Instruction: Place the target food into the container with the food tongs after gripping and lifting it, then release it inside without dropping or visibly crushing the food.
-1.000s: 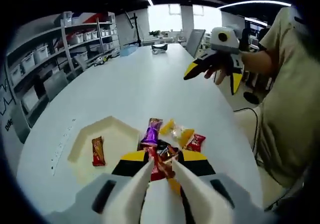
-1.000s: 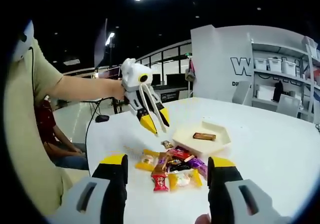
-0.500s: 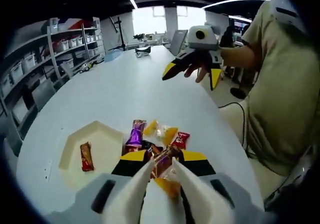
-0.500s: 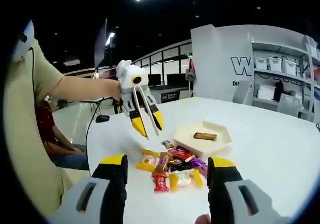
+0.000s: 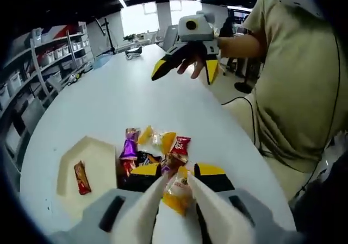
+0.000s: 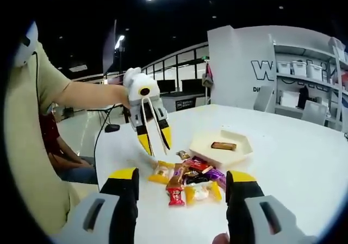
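My left gripper (image 5: pixel 176 170) is shut on white food tongs (image 5: pixel 147 211), whose two arms run up the left gripper view. In the right gripper view this left gripper (image 6: pixel 155 141) hangs point-down just above the near left end of a pile of wrapped snacks (image 6: pixel 190 181). An orange-yellow snack (image 5: pixel 176 192) shows between the tong arms; whether they touch it I cannot tell. A cream hexagonal tray (image 5: pixel 98 162) holds one brown-red bar (image 5: pixel 81 177). My right gripper (image 6: pixel 182 176) stands open and empty in front of the pile.
The white table (image 5: pixel 109 97) stretches far behind the pile. In the left gripper view the right gripper (image 5: pixel 185 64) floats high over the table's right edge, held by a hand. The person's body (image 5: pixel 293 81) stands right. Shelves with bins (image 5: pixel 32 75) line the left wall.
The left gripper with the tongs has swung down and toward the near end of the pile, tips now pointing at the table. The right gripper has held still.
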